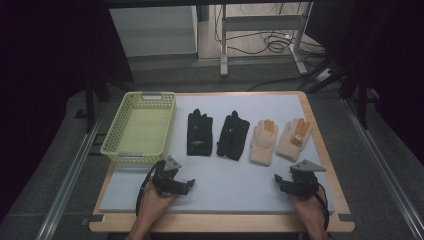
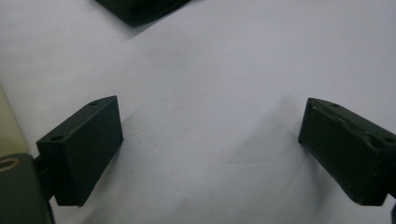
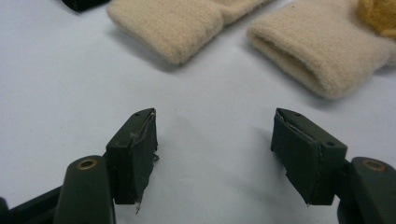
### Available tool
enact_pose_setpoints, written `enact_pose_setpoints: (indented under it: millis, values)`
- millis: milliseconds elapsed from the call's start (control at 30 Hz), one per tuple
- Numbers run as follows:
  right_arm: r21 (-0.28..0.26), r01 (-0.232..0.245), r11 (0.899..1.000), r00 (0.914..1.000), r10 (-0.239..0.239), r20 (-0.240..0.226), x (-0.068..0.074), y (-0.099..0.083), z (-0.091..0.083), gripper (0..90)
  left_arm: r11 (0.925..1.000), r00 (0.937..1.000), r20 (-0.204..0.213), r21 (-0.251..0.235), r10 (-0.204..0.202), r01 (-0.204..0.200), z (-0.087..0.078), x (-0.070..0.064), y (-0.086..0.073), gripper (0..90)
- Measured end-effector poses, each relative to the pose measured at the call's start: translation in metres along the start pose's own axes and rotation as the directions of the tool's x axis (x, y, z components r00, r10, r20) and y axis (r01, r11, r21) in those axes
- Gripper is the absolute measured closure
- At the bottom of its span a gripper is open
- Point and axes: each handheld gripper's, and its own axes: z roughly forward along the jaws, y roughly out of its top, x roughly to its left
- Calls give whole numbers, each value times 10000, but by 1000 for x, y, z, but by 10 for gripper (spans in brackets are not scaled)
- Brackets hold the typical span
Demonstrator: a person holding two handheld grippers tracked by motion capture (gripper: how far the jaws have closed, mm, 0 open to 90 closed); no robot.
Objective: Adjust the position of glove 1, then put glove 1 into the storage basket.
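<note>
High view: a pale grey mat [image 1: 225, 195] covers your table, with a yellow mesh basket [image 1: 140, 128] at centre left. Right of the basket, across the frame's middle, lie two black gloves [image 1: 200, 133] [image 1: 233, 135], then two cream gloves [image 1: 263, 142] [image 1: 294, 139]. At lower left, your left gripper [image 1: 190, 184] rests with jaws spread wide and empty. At lower right, your right gripper [image 1: 278, 181] also gapes, holding nothing, just below the cream gloves.

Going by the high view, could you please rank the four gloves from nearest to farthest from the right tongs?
From the right tongs:
1. Right cream glove, just ahead.
2. Left cream glove, ahead and leftward.
3. Right black glove, mid-mat.
4. Left black glove, beside the yellow basket.
</note>
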Motion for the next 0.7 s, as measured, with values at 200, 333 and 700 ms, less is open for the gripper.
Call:
enact_pose_setpoints:
  millis: [200,333,700]
  values:
    - [8,19,10000,10000,-19,4,0,0,0,306,10000,10000,1,-1,0,0,0,0,0,65]
    - [11,24,10000,10000,-24,7,0,0,0,306,10000,10000,6,10,12,-12,0,0,0,65]
    - [62,44,10000,10000,-44,-14,0,1,0,305,10000,10000,8,3,0,0,0,0,0,65]
